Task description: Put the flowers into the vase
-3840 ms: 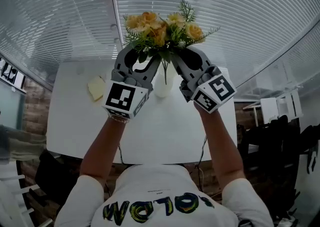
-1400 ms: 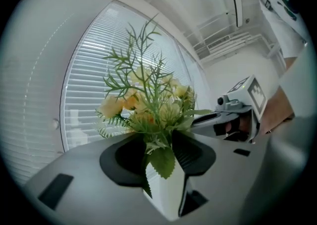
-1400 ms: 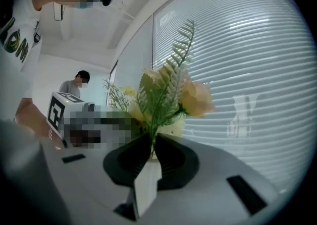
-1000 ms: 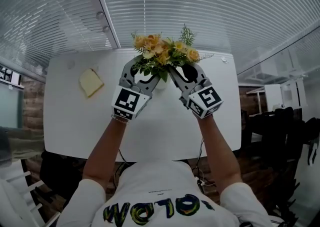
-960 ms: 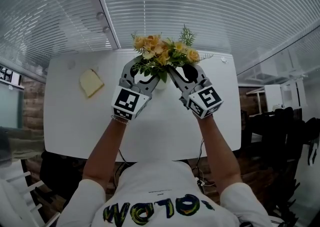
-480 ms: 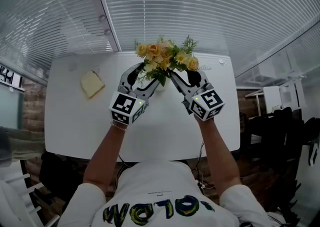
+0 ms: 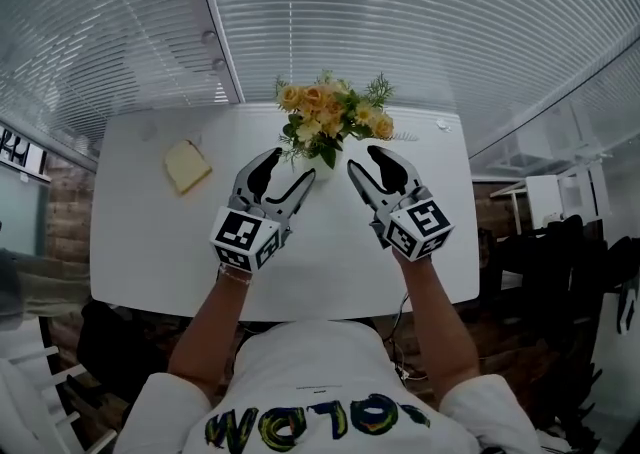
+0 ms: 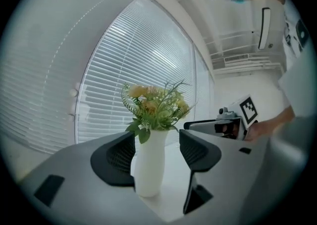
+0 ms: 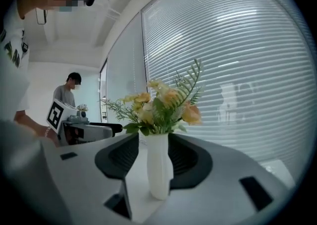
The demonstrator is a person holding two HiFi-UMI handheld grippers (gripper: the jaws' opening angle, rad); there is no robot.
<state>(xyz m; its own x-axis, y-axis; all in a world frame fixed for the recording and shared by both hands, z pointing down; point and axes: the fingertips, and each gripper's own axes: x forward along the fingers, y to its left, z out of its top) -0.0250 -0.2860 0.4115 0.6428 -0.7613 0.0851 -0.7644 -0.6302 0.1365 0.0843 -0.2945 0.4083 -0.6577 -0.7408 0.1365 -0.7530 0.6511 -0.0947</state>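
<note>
Black jaws of your left gripper (image 7: 289,166) have just opened wide; your right gripper's (image 7: 364,160) opened, then eased inward. Both are empty and pulled back. Just ahead, the flowers (image 7: 330,117) stand released in the white vase (image 8: 148,162): placement looks finished.
</note>
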